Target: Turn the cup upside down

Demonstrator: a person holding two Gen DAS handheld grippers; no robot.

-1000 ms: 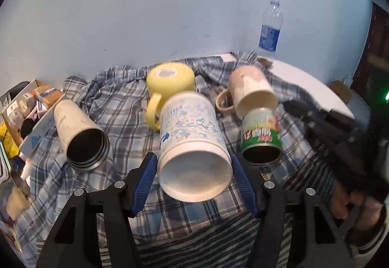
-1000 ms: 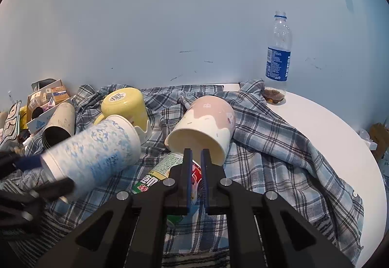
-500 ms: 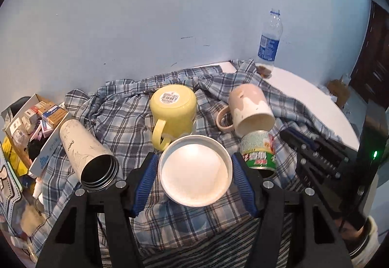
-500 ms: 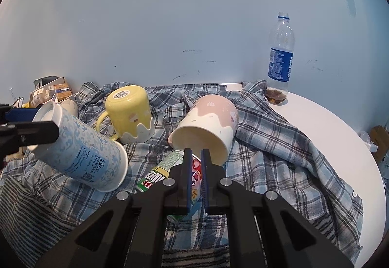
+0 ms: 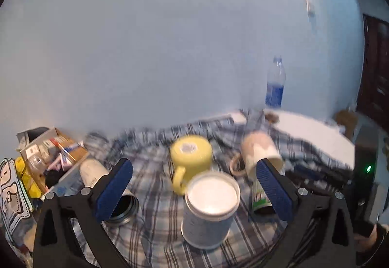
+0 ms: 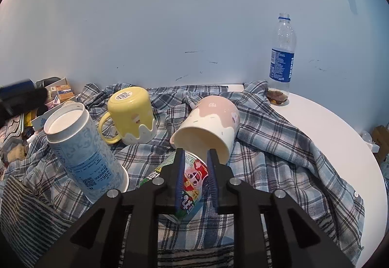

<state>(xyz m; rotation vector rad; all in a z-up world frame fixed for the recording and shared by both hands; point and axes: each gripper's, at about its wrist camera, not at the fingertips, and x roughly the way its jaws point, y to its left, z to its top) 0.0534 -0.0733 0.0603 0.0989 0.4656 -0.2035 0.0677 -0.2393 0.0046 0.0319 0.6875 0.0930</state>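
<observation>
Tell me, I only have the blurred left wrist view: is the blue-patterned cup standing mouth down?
Observer: Yes. The right wrist view shows the blue-patterned cup with its flared mouth on the plaid shirt, closed base up.
Operator: Is it straight?
Observer: No, its top leans toward that view's left.
Operator: And the right claw?
Observer: The right claw is slightly open, the green can showing between its fingers.

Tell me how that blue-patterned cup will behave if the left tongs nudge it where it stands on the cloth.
The blue-patterned cup is tall and narrow and stands tilted on the rumpled plaid cloth, so a nudge would probably tip it. Being cylindrical, it would likely roll once down. Its smooth wall may slip between the open left tongs.
</observation>
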